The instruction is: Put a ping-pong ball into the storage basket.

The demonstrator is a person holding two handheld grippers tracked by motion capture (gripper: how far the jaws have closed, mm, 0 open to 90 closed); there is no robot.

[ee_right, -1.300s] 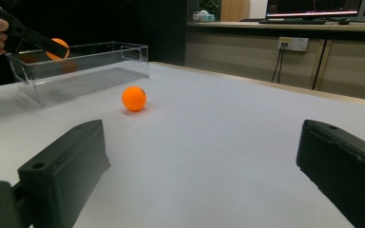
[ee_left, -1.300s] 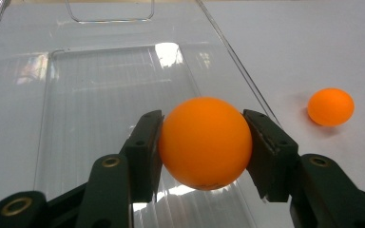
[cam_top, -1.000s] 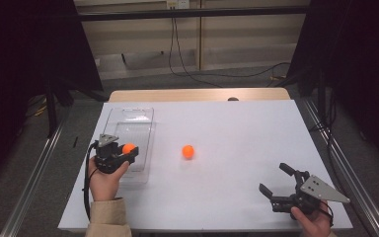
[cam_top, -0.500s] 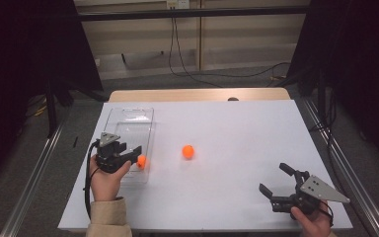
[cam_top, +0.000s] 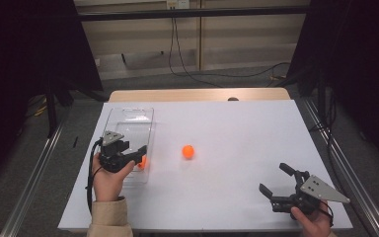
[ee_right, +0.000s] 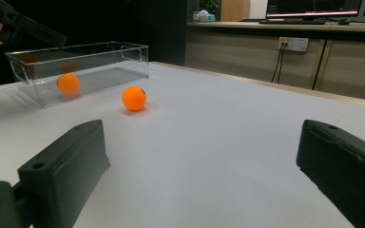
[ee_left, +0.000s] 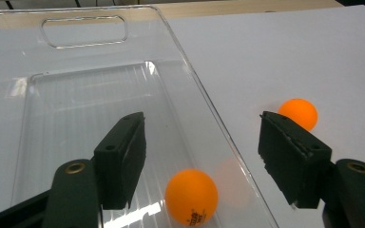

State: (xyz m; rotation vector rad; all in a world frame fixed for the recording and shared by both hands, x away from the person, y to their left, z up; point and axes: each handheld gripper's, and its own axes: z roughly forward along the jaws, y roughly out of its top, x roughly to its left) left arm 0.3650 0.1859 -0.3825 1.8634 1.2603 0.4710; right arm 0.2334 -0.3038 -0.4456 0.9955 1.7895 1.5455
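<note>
- Left gripper view: left gripper over clear plastic bin, jaws just opening, holding nothing.
- Orange ping-pong ball lying loose inside the bin.
- Second ball on white table.
- Right gripper wide open, empty.

Ball out of opening left tool

Both claws are matte black plastic. The left claw carries a small grey three-cornered plate on top and trails a black cable past a tan sleeve (ribbed at the cuff). The right claw has a larger grey plate with small holes. Each blocky jaw ends in a round brass-ringed screw hole, with ridged inner pads.
</note>
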